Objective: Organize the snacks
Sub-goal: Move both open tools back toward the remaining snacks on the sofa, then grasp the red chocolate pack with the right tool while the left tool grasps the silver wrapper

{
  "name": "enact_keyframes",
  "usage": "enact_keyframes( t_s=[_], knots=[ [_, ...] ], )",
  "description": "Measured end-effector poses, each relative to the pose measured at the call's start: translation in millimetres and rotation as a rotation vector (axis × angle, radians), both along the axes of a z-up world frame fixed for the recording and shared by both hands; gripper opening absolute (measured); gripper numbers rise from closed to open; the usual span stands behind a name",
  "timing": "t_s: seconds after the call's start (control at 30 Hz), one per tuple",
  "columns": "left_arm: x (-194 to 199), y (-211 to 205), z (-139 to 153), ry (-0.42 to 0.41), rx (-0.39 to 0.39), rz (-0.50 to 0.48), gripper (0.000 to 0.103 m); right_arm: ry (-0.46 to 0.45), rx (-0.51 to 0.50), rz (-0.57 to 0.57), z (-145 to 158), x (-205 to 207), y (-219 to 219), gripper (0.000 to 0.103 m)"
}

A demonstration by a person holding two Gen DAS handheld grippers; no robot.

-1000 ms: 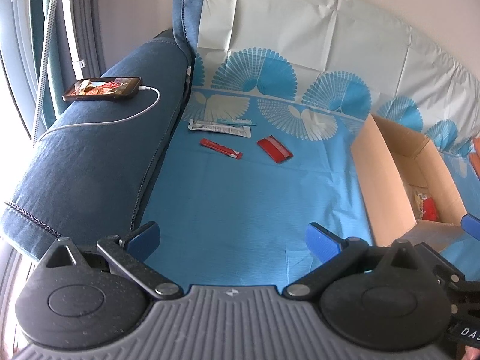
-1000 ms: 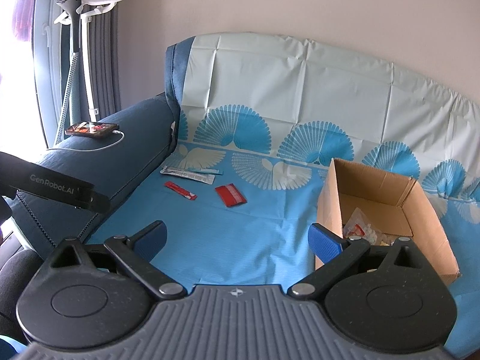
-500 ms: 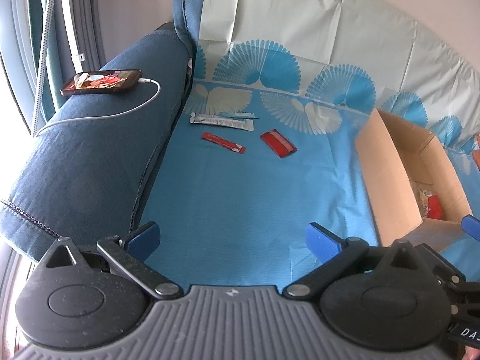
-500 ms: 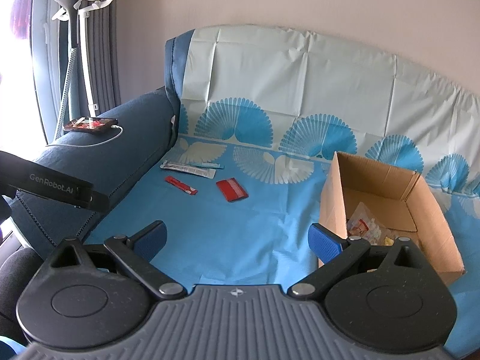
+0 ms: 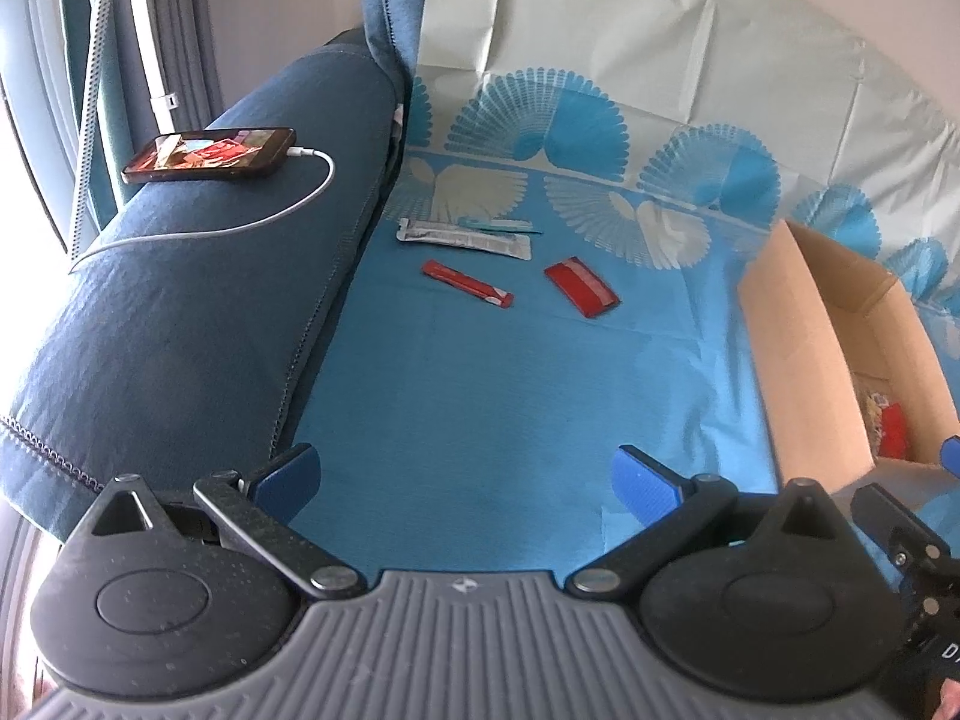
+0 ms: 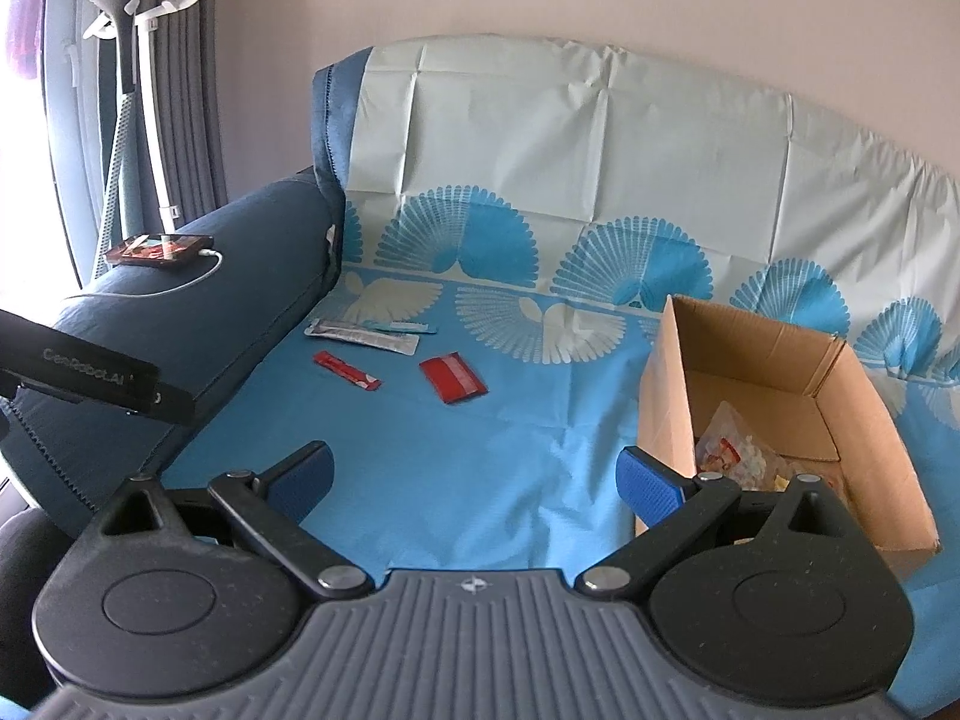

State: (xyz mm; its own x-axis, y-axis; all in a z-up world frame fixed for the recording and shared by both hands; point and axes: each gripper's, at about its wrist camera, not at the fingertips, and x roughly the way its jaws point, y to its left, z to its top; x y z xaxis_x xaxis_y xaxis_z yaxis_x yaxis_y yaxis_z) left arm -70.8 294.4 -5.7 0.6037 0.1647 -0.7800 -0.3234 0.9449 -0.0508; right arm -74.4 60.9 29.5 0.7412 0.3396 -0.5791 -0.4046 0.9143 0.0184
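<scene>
The left gripper [image 5: 465, 474] is held wide open, nothing between its blue pads and nothing touched; the right gripper [image 6: 477, 477] is spread just as wide and is likewise empty. Both are held above the blue cover [image 5: 480, 396] on the sofa seat. Well ahead of them three snacks are laid flat — a silver sachet [image 5: 465, 236] with its long axis running left to right, a thin red stick [image 5: 467, 283] slanted down to the right, and a flat red packet [image 5: 581, 287] slanted the same way. An open cardboard box [image 6: 774, 402] is set to the right, just beside the right gripper's right finger, with wrapped snacks seen inside.
</scene>
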Motion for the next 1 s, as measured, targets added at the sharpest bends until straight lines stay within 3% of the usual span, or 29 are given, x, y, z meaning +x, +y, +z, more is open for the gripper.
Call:
enact_keyframes(
  t_s=[0.3, 0.5, 0.67, 1.0],
  knots=[
    [35, 19, -1, 0.003, 0.022, 0.046, 0.103, 0.006, 0.008, -0.022, -9, 35, 5, 0.100],
    [73, 37, -9, 0.028, -0.008, 0.078, 0.103, 0.019, 0.007, -0.030, -21, 70, 14, 0.100],
    [117, 59, -23, 0.076, -0.111, 0.128, 0.103, 0.030, -0.004, -0.032, -37, 104, 27, 0.100],
    [236, 90, -61, 0.137, -0.132, 0.341, 0.103, 0.109, -0.035, -0.017, -99, 202, 71, 0.100]
  ],
)
